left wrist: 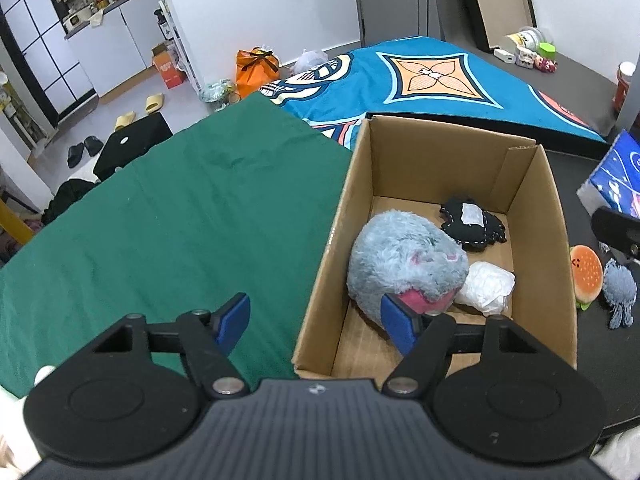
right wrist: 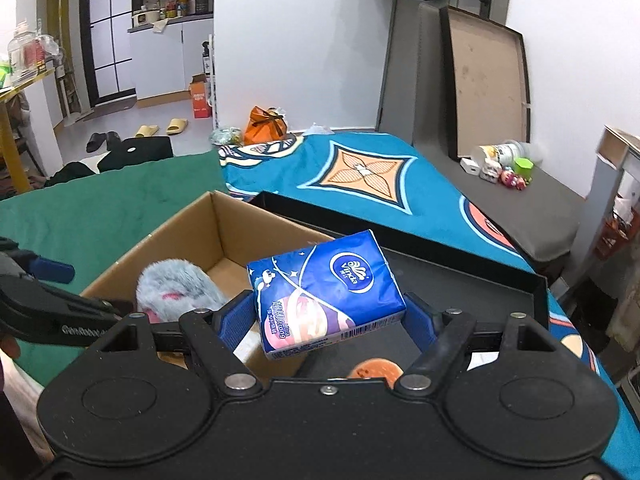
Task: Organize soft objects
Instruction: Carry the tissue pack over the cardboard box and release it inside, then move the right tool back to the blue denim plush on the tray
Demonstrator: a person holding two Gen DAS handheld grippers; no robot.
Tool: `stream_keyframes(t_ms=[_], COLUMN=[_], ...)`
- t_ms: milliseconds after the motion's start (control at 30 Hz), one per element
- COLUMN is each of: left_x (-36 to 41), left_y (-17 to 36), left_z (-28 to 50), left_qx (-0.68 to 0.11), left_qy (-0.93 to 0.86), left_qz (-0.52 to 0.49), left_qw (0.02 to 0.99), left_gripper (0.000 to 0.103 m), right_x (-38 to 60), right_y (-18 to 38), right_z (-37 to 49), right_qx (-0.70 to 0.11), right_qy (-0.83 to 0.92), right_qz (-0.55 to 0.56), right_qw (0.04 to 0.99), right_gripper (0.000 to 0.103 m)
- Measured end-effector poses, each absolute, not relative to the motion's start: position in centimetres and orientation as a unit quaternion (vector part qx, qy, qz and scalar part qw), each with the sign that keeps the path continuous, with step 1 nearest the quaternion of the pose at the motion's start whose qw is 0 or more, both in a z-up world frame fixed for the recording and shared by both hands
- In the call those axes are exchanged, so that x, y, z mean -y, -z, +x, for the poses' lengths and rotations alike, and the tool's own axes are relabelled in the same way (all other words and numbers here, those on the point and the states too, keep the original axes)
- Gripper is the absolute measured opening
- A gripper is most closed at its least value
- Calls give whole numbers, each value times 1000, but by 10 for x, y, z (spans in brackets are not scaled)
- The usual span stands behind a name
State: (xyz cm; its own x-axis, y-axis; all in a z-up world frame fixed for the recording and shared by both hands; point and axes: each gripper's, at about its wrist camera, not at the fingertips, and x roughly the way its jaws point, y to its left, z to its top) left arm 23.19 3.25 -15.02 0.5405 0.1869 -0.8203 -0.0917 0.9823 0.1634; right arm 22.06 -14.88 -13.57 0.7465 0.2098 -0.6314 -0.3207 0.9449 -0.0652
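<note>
Left tongs (left wrist: 316,324) spread wide, nothing between the blue pads; left pad (left wrist: 234,322) over the dark green cloth (left wrist: 160,208), right pad inside the open brown cardboard box (left wrist: 556,248), just beside or touching the fluffy grey-blue plush toy with pink patches (left wrist: 404,268), contact not clear. Left wall of the box between the two pads.

Inside the box: the grey-blue plush at the near left, a crumpled white soft bundle (left wrist: 488,286) against its right side, a flat black stitched fabric piece with a white label (left wrist: 472,222) farther back. Rear half of the box floor bare.

Right of the box, on the black counter (left wrist: 576,176): a small burger-shaped plush (left wrist: 586,274) touching a grey-blue shaggy tentacled plush (left wrist: 620,292).

Right tongs (right wrist: 330,320) clamped on a blue soft tissue pack with white logo (right wrist: 326,290), pads pressing both ends, pack tilted, held up above the box's right wall and the counter. Box (right wrist: 180,236) below-left of the pack, grey plush (right wrist: 176,288) visible in it, left tongs at that view's left edge.

Open room: green cloth bare left of the box; patterned teal blanket on the bed (right wrist: 360,172) beyond; raised black rim (right wrist: 400,240) along the counter's far edge.
</note>
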Motion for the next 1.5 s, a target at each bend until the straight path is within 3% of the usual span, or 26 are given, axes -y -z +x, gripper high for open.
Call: stream_keyframes(t_ms=[233,500,600,967,1033,1100,1500], left_x=[-42,-53,-56,-64,-66,-66,-65], left_y=[155,161,162,163,164,165,163], left_z=[236,238,239,239,240,241,240], left_qx=[-481,-494,-496,-496,-497,-497,-494], left_qy=[-73,-55,-50,-41,-40,-39,-42], left_qz=[25,-6,-17,-46,-49,-51,-44], left_qw=[873,868,867,866,866,865,867], left_gripper=[64,33,28,27,25,24,25], right_x=[121,93,85,65,61,59,84], right_y=[132,126,125,122,122,123,130], right_z=[226,232,234,240,240,237,230], right_qx=[-322,-312,-309,-298,-296,-289,-308], right_qy=[-166,-185,-189,-202,-206,-206,-185], right_qz=[-108,-131,-136,-145,-157,-173,-168], right_qw=[926,922,922,922,919,919,918], right_gripper=[76,77,77,80,94,97,98])
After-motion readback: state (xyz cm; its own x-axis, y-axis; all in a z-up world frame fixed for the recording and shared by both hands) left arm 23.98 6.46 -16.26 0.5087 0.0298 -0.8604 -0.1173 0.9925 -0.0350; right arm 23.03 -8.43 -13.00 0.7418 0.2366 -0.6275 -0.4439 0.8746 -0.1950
